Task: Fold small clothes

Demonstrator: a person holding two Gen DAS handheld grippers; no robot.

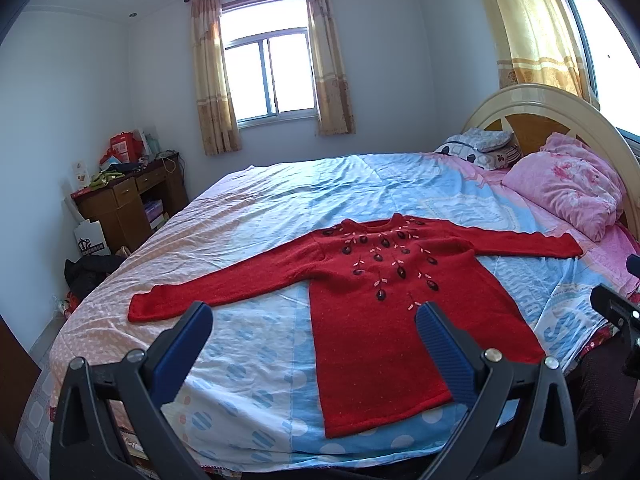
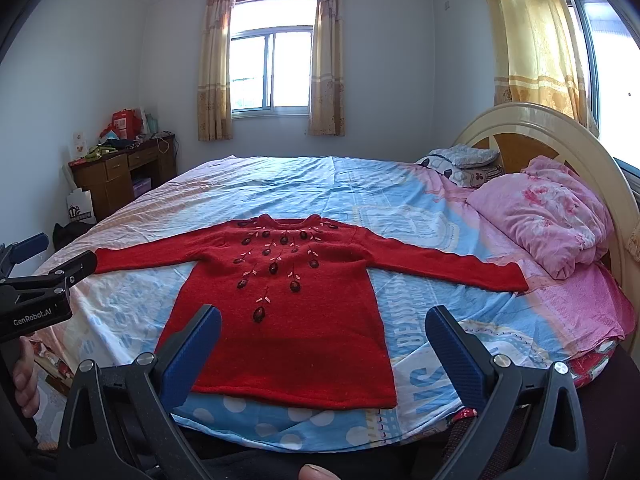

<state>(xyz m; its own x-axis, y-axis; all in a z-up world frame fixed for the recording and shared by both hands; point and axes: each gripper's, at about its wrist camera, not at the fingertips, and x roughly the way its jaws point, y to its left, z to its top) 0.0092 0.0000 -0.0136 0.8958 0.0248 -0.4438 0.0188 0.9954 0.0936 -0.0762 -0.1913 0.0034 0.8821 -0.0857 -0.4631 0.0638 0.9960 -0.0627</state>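
2 tools are up over the near edge of the bed (image 1: 120, 320), and both are spread wide with nothing in them. The red sweater (image 1: 372, 320) lies flat just ahead of them, front up, both sleeves out to the sides. It sits to the right of the left tool (image 1: 314, 322) and right in front of the right tool (image 2: 322, 324). No fold is made yet. Next, I think each tool must drop and pinch a sleeve or a hem corner.

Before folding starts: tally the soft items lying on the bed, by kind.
Sweater: 1
Pink quilt: 1
Pillows: 2, stacked by the headboard; any more are hidden
Total: 4
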